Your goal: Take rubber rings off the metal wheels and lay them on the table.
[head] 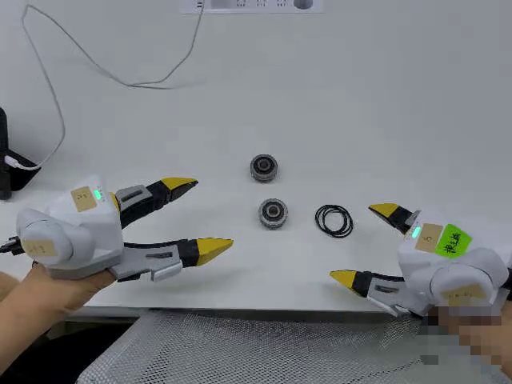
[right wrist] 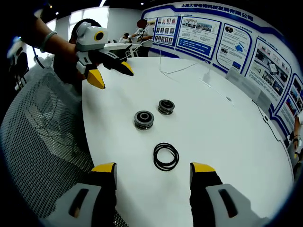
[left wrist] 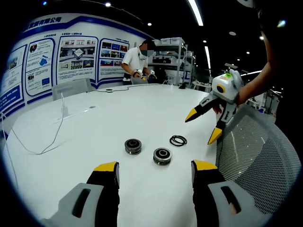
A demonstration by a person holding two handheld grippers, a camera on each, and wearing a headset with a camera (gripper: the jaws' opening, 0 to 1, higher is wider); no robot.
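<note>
Two metal wheels stand on the white table: the far wheel (head: 264, 167) (left wrist: 133, 145) (right wrist: 166, 106) and the near wheel (head: 273, 213) (left wrist: 162, 155) (right wrist: 144, 119). Black rubber rings (head: 334, 220) (left wrist: 178, 140) (right wrist: 166, 156) lie flat in a small overlapping pile right of the near wheel. My left gripper (head: 198, 215) (left wrist: 154, 168) hovers open, left of the wheels, holding nothing. My right gripper (head: 366, 244) (right wrist: 153, 169) is open too, just right of and nearer than the rings. Each gripper appears in the other's view: right gripper (left wrist: 202, 126), left gripper (right wrist: 111, 76).
A grey cable (head: 56, 96) loops across the table's back left toward a black device (head: 6, 164) at the left edge. A white strip (head: 253, 6) lies along the far edge. A mesh chair back (head: 240, 352) sits below the table's front edge. A person (left wrist: 136, 61) stands at the far side.
</note>
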